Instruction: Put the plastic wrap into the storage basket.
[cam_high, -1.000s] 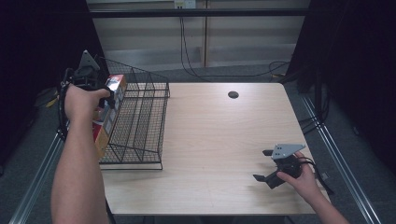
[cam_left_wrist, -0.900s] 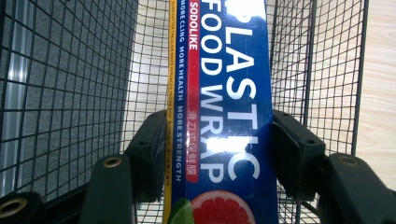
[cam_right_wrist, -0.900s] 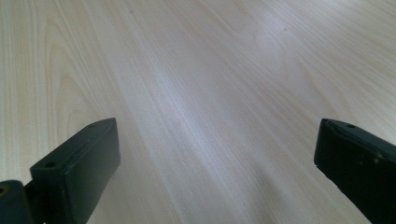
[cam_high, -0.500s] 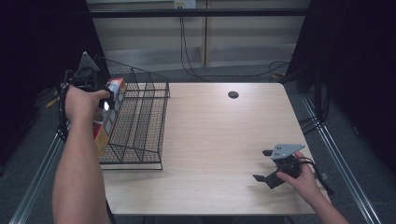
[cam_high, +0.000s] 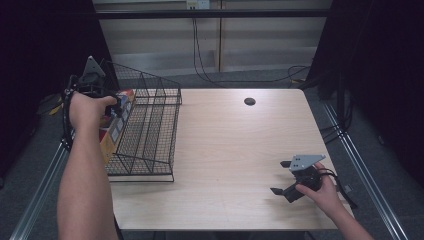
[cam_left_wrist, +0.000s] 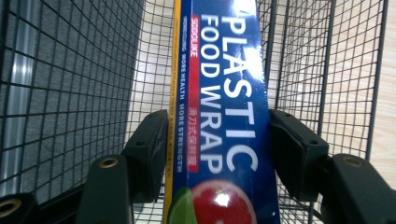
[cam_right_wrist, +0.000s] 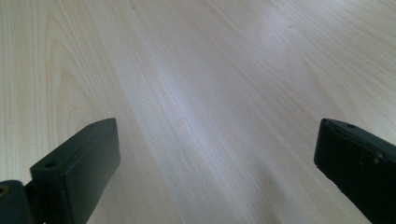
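A long blue box of plastic food wrap is clamped between the jaws of my left gripper, with black wire mesh on both sides of it. From above, the box lies along the left compartment of the black wire basket, and my left gripper is at its far end, under the hand. My right gripper rests low over the near right part of the table, jaws wide apart over bare wood with nothing between them.
The wooden table has a small dark round hole near its far edge. The basket stands at the table's left edge. Cables hang behind the table, and metal rails run along both sides.
The left hand and the box have dropped lower into the basket's left compartment. The right gripper has stayed where it was.
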